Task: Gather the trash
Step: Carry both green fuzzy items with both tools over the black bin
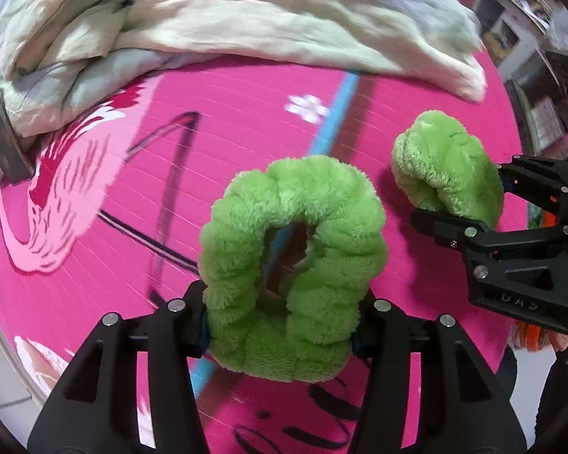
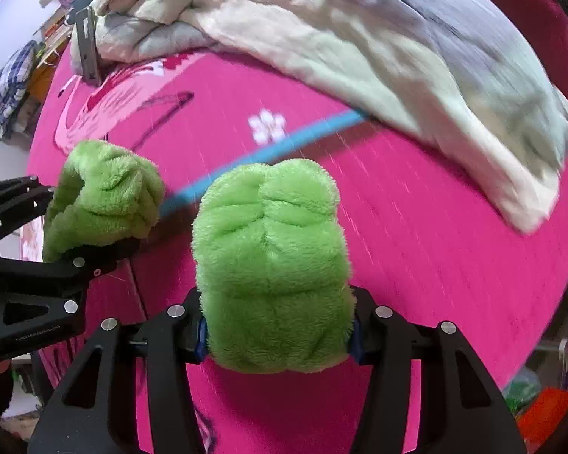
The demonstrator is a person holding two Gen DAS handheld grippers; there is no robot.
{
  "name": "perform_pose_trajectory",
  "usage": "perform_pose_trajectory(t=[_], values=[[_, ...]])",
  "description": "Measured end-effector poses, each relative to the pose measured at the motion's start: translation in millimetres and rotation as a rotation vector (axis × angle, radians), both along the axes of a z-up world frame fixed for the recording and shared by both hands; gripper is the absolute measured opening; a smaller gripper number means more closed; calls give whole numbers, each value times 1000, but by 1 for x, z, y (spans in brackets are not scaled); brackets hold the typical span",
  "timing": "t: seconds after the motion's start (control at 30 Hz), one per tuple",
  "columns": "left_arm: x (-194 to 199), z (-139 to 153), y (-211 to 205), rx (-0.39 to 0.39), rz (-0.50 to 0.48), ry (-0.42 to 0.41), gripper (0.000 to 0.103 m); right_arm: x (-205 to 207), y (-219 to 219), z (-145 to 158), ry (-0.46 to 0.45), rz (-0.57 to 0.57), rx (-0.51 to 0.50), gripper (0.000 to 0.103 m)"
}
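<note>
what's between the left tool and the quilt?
Left wrist view: only pink sheet, with blue stripe and white flower print, between left tool and quilt.
</note>
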State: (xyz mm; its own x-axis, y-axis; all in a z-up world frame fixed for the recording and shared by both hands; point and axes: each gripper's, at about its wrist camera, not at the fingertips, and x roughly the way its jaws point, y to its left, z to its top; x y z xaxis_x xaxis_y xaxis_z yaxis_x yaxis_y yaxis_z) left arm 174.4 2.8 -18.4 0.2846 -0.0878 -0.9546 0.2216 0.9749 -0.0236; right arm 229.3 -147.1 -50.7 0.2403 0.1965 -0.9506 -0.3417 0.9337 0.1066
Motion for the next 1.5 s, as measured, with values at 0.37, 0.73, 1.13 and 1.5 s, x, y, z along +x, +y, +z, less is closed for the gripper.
perform_pose_trajectory(t=[0.37,0.73,1.13,1.5], values=[[-71,-3,-95,28,-149,37,51,-94,-66,4,35,-113,30,49],[-112,-17,-174,68,-307,25,54,-174,-146,13,21,-284,62,49],[-140,-34,-273,98,-496,39,54,-255,-235,20,1,-468,58,49],[-163,-69,-382,86,-681,100,55,-320,-334,10,14,-681,3,50]])
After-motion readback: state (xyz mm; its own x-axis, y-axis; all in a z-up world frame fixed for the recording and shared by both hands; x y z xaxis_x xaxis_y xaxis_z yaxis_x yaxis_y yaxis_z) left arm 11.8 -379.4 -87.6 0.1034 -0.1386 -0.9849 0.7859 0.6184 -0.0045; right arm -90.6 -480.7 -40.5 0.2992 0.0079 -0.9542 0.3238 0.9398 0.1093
